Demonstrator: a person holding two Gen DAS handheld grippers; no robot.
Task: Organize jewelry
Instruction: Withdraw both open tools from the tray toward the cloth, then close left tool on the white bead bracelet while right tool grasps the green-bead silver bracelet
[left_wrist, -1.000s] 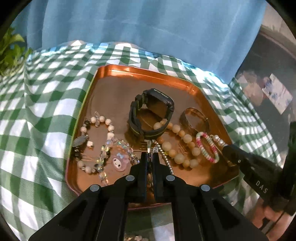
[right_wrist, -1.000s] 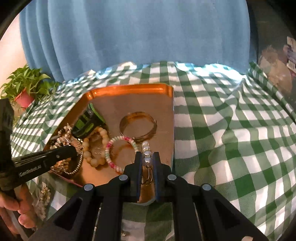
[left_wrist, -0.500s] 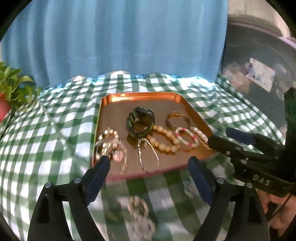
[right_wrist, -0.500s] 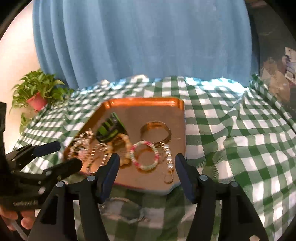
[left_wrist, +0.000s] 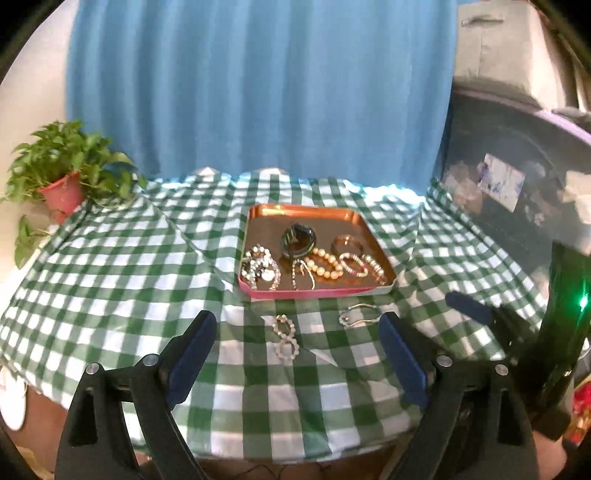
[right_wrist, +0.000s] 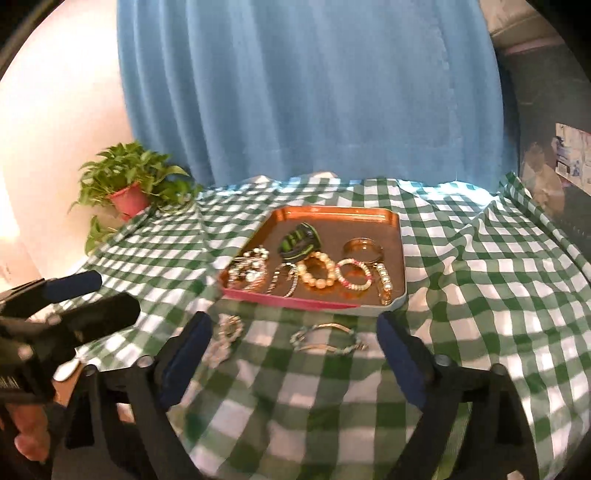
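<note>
- Your left gripper and right gripper both hung back from the tray, fingers spread wide and holding nothing.
- Most of the jewelry lay inside the tray: a dark watch, a beaded bracelet, a pink-and-white bracelet and a gold bangle, crowded and touching.
- Two pieces sat on the checked tablecloth just in front of the tray: a pearl strand and a thin chain bracelet.
- The cloth was wrinkled there, so I judged a low finger could pinch fabric with the chain and drag the tray.
- The pearl strand looked limp; gripped at one end, it would likely dangle and snag the near rim.
- Dropping either piece onto the crowded pile could tangle it with the rest.
</note>
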